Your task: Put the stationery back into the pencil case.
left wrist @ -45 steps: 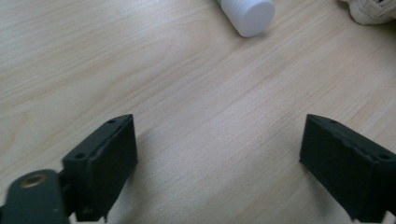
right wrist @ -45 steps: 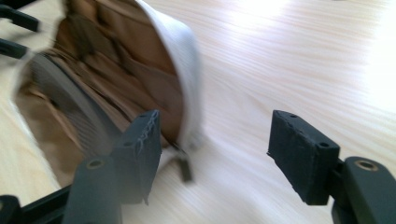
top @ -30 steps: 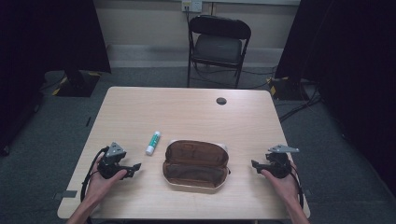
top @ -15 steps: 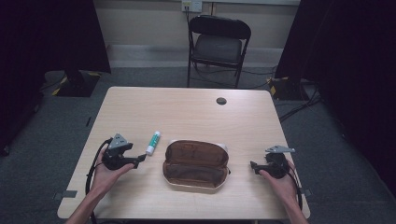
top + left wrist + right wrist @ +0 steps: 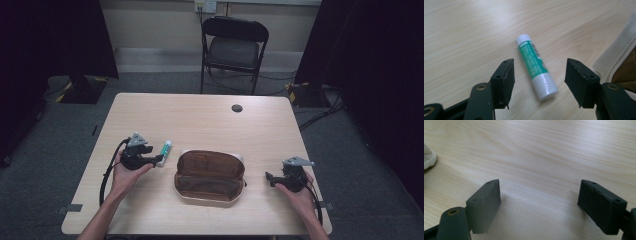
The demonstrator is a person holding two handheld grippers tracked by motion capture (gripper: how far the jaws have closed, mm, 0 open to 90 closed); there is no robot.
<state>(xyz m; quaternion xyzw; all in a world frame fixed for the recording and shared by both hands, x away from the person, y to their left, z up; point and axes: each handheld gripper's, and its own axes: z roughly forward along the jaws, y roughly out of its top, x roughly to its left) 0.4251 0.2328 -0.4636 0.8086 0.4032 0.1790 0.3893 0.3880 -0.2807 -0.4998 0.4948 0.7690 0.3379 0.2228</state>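
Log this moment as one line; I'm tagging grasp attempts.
left hand-held gripper: jaws closing either side of glue stick, not touching | right hand-held gripper: open above table | pencil case: open

Each hand-held gripper is black. The left hand-held gripper (image 5: 158, 160) and the right hand-held gripper (image 5: 268, 177) each carry a grey three-cornered plate on top and trail a black cable along the bare forearm. Their blocky jaws bear small screw holes, with brass-coloured rivets at the base behind them.
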